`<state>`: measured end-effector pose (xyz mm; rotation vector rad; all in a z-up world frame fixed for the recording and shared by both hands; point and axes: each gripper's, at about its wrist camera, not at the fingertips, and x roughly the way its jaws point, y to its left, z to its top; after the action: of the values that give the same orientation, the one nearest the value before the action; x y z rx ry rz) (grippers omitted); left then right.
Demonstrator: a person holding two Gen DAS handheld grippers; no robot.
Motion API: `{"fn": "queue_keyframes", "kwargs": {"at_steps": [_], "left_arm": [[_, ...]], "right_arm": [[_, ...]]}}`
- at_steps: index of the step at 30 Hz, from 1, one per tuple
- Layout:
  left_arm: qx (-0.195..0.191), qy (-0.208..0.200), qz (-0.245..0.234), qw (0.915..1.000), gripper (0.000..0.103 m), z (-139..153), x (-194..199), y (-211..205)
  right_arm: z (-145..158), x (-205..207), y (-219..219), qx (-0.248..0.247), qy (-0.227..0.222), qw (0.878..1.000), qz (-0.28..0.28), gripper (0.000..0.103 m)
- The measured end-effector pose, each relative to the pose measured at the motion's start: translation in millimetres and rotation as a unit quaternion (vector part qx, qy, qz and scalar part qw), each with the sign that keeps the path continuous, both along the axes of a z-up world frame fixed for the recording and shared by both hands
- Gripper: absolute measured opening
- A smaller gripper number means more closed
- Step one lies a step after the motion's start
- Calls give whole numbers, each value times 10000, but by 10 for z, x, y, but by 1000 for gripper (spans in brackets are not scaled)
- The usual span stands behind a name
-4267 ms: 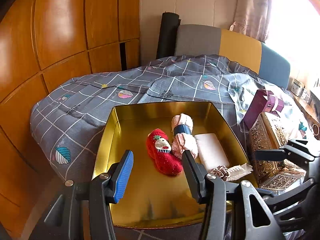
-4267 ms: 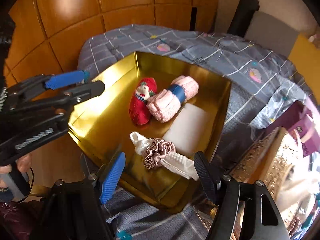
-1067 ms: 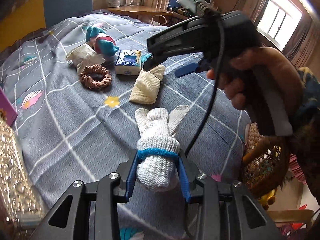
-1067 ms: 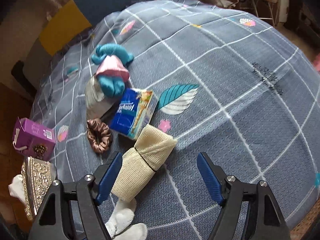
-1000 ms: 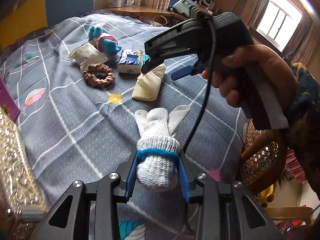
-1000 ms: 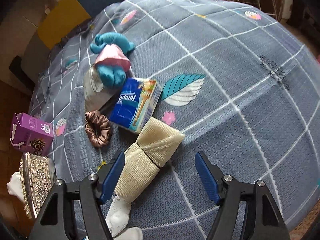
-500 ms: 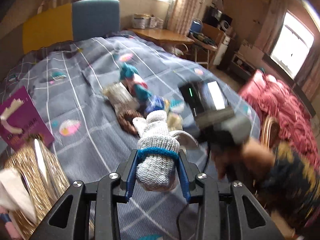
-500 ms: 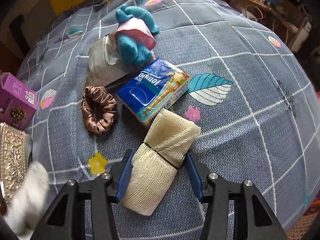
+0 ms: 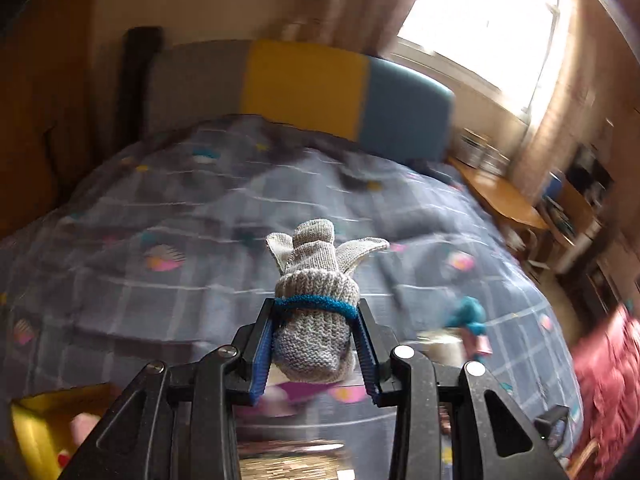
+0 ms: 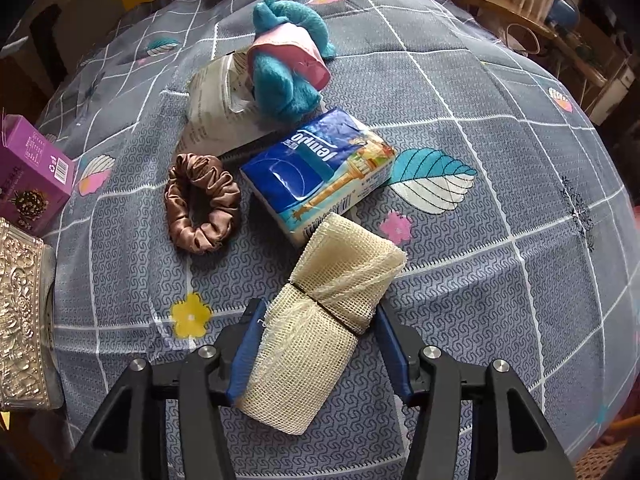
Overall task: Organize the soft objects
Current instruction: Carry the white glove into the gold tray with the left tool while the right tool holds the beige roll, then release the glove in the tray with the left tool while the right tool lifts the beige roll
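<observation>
Soft things: a rolled grey knitted sock with a blue band was up in the air over the bed; a rolled cream mesh cloth tied with a dark band lay on the bed.
Left gripper: its two blue pads squeezed the grey sock from both sides, so it was closed on the sock.
Right gripper: its jaws had just closed in and then opened a little. The cream roll lay between them. The left pad touched the roll. I could not tell if the right pad pressed on it.
Bed: a grey quilt with white lines and leaf pictures covered it.
Other soft things on the quilt: a brown shiny hair scrunchie, a blue pack of tissues just beside the cream roll, and a fuzzy teal sock roll with a pink band resting on a white paper packet.
Boxes: a purple cardboard box and a shiny silver patterned box were cut off at the left edge.
Hard to see: the left camera picture was blurry. A yellow tray corner showed at the bottom left, with something pink in it too fuzzy to name. The black gripper hid what was below the sock.
</observation>
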<state>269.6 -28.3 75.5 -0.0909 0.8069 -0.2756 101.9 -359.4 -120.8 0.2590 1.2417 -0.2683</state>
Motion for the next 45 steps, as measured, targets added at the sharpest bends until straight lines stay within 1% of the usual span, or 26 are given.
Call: {"fn": "queue_keyframes", "kwargs": {"at_steps": [3,7,11,13,16,18,20,23,25,26,29,31,34,36,38,40,45], "left_arm": [[119,74,529,9985,37,-190,-156,647],[60,324,1081,9936,37,-534,-600,1374],[-32,433,1443,9886,37,-844,-1053,1838],[-15,458,1580,9864,37,-971,-1255,1934],[-74,619,1673,9839,37,-1163,-1513,2096],[-202,662,1646,9839,37,-1260,-1662,2138],[-235,681,1458,9867,37,-1323,-1746,2097],[-179,679,1362,9882,37,-1395,-1718,1992],[-178,706,1366,9879,40,-1441,-1631,1922],[-114,713,1365,9880,42,-1440,-1611,1896],[302,630,1395,9878,45,-1447,-1609,1791],[415,610,1419,9871,49,-1444,-1665,1775],[437,613,1463,9864,49,-1432,-1775,1821],[469,518,1578,9850,49,-1412,-1889,1848],[645,347,1741,9820,49,-1381,-2003,1852],[762,280,1760,9810,49,-1369,-2081,1845],[670,219,1712,9827,49,-1312,-2212,1879]], "right_arm": [[-7,-1,95,-107,6,9999,67,56],[-6,-16,177,-240,-7,9996,137,56],[5,-35,274,-370,-15,9991,229,58],[-1,-52,329,-429,-17,9988,256,59],[0,-75,362,-402,-29,9989,242,59],[-17,-68,364,-377,-53,9990,215,59],[-32,-73,348,-358,-64,9992,187,59],[-49,-84,268,-391,-78,9990,209,59],[-57,-86,260,-434,-90,9987,240,59],[-53,-83,271,-458,-94,9986,255,59],[-40,-93,310,-563,-104,9978,326,58],[-51,-100,336,-607,-106,9975,355,57],[-55,-104,367,-648,-116,9971,386,57],[-39,-114,361,-642,-138,9971,383,58],[-27,-117,349,-613,-139,9974,362,58],[-26,-110,331,-566,-136,9978,325,58],[-41,-69,276,-528,-134,9982,263,58]]}}
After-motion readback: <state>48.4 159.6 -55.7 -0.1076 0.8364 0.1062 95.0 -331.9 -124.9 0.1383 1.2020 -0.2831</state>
